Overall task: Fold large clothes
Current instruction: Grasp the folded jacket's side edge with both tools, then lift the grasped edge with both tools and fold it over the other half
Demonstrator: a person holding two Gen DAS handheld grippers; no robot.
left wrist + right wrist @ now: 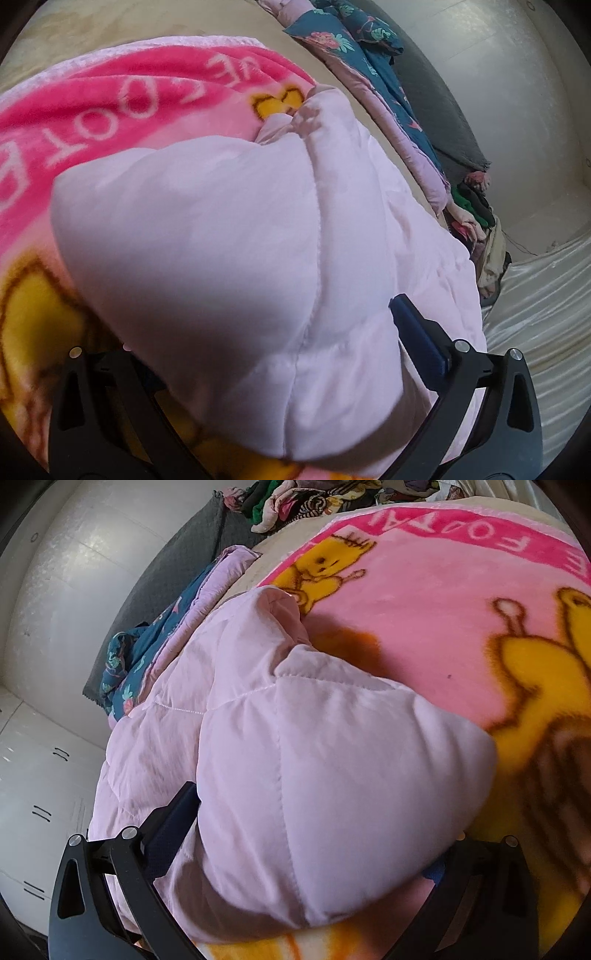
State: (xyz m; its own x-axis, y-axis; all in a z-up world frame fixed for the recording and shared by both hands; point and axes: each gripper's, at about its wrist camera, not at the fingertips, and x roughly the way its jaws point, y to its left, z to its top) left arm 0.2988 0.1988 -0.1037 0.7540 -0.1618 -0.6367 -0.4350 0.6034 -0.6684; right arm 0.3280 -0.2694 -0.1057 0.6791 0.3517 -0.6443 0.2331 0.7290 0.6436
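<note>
Left wrist view: the left gripper (258, 369) pinches a fold of the pale pink quilted padded garment (221, 240), which fills the centre over the pink fleece blanket with yellow cartoon figures (110, 110). A teal floral quilt (351, 48) lies at 1 o'clock.

Right wrist view: the right gripper (314, 849) pinches the same garment (314, 757); the blanket (424, 609) spreads toward 2 o'clock, with a heap of mixed clothes (295, 502) at 12 o'clock.

The bed (122, 22) carries a pink cartoon blanket (424, 602) spread flat, with the pale pink quilted coat (295, 775) lying on it right in front of each hand-held gripper. Beyond it, along the bed's edge, lie a floral quilt (332, 40) and a clothes heap (295, 498).
</note>
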